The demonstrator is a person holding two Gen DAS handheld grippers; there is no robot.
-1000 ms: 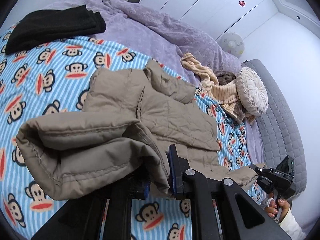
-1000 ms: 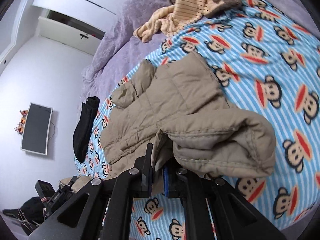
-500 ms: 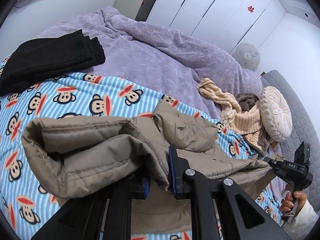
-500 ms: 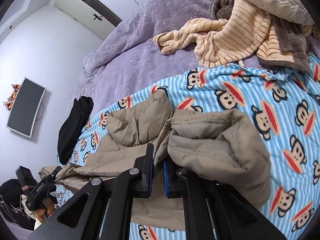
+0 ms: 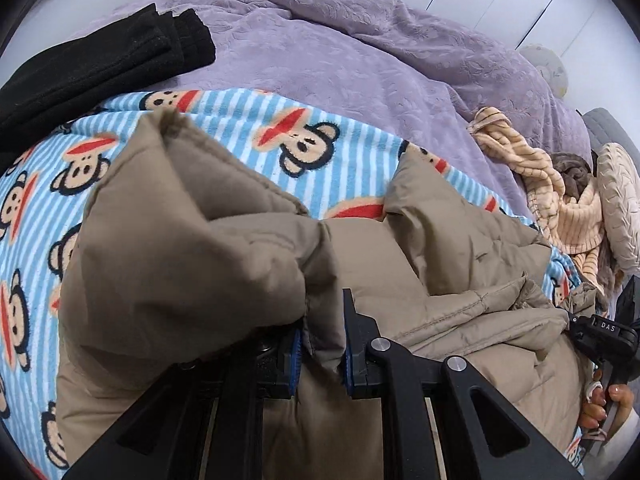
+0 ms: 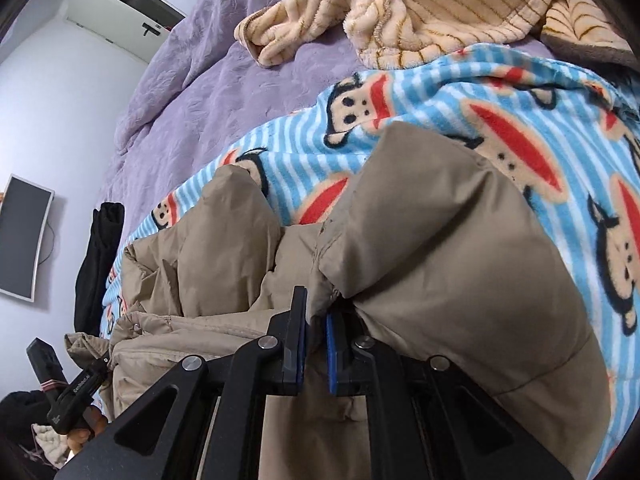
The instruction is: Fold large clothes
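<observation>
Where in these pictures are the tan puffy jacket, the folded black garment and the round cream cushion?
tan puffy jacket [image 5: 192, 264]: left wrist view, lifted bulging fold.
folded black garment [image 5: 100, 64]: left wrist view, middle of stack.
round cream cushion [image 5: 620, 204]: left wrist view, pleated face.

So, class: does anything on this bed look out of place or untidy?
Yes: a striped beige blanket lies crumpled on the purple cover. The jacket, clamped by both grippers, is bunched mid-fold.
</observation>
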